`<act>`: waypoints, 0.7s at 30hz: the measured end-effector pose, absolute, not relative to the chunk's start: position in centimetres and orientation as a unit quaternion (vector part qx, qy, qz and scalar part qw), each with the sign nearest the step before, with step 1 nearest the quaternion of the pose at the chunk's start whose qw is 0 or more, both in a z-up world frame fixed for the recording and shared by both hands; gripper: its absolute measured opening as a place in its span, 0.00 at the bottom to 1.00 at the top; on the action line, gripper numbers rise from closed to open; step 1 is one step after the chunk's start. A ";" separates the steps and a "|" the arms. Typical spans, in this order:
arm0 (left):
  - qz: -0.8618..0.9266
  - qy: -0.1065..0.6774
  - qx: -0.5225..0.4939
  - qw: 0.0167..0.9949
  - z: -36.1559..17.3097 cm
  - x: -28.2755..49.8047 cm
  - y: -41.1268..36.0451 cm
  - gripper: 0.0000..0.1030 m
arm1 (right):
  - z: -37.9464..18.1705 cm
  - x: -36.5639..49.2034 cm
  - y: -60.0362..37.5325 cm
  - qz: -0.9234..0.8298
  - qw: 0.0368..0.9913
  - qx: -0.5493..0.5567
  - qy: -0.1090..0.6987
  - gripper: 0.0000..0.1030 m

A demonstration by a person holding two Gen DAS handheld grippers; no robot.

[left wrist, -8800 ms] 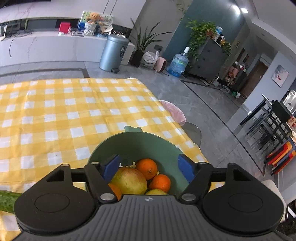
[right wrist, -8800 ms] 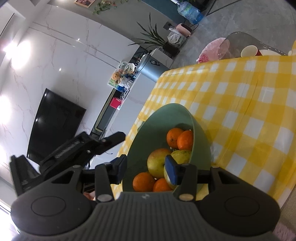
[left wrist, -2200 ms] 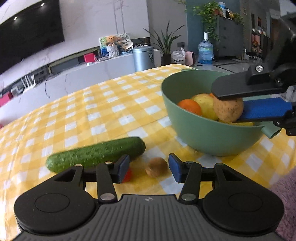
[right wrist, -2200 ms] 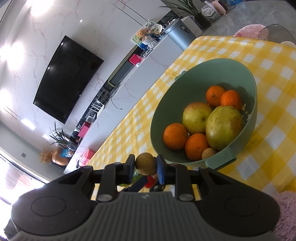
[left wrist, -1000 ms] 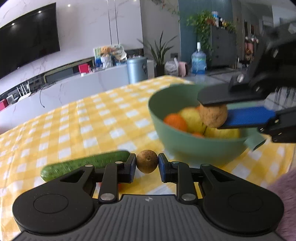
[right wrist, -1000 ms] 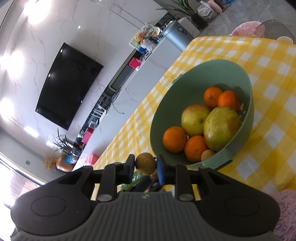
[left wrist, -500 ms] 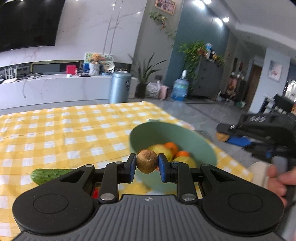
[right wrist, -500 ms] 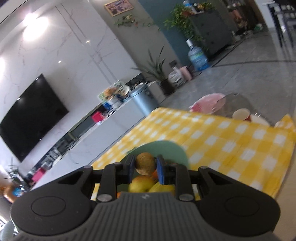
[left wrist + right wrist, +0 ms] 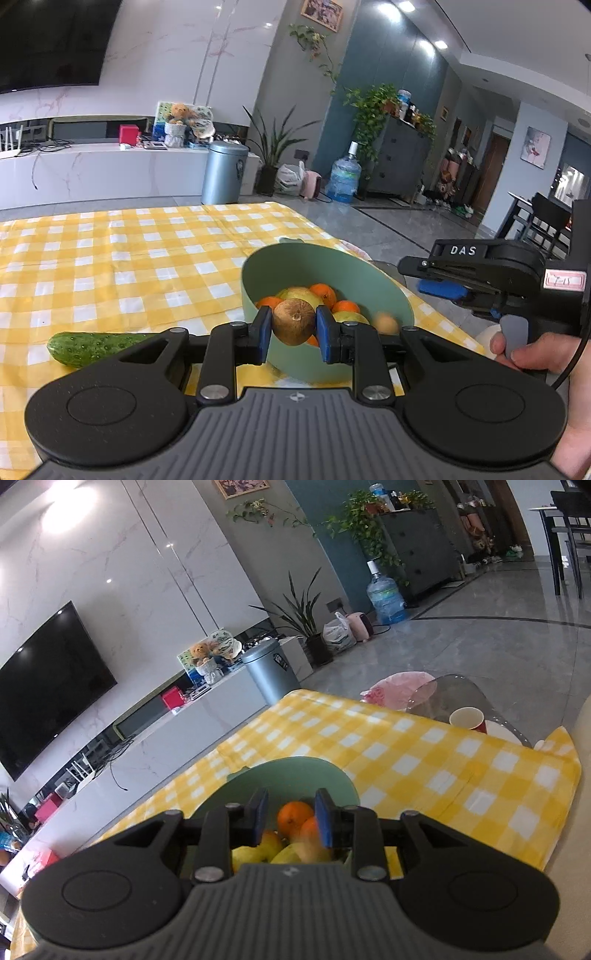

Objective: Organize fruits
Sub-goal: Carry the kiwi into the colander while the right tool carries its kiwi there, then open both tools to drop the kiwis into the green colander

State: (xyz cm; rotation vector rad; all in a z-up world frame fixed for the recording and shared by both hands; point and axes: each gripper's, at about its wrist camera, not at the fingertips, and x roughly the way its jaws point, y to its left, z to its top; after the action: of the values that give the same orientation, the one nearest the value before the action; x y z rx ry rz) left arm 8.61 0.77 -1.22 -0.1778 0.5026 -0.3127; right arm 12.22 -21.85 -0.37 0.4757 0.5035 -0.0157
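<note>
1. Brown, fuzzy round kiwi (image 9: 294, 322) sits clamped between the blue pads of the left gripper (image 9: 294, 329), held above the near rim of the green plastic bowl (image 9: 295, 267).
2. Oranges (image 9: 323, 293) and yellow-green pears lie inside; a blurred tan fruit (image 9: 386, 323), perhaps falling, shows at 3 o'clock.
3. At 3 o'clock the right gripper (image 9: 289, 821) hangs over the bowl, jaws apart, empty.
4. At 9 o'clock a green cucumber (image 9: 92, 347) lies on the yellow checked tablecloth (image 9: 110, 266).

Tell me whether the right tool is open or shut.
Open. In its own view, the right tool has a clear gap between its blue pads, nothing gripped; oranges in the green bowl show through.
</note>
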 end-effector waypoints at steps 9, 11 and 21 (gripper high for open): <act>-0.160 0.254 -0.112 0.947 -1.1 9.1 1.3 0.27 | -0.4 11.8 -22.4 -0.005 0.940 0.251 0.233 0.37; -0.163 0.264 -0.116 0.944 -0.9 10.1 1.2 0.27 | -0.3 11.6 -22.6 -0.003 0.939 0.256 0.228 0.38; -0.182 0.271 -0.122 0.937 -0.2 18.2 -1.7 0.27 | -0.8 11.8 -23.0 0.008 0.929 0.281 0.239 0.40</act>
State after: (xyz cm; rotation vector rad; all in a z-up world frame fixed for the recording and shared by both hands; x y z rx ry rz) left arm 18.22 -1.68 -0.23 -0.2495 0.5544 -0.3708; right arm 11.80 -23.00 -0.76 0.5755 0.4899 0.0158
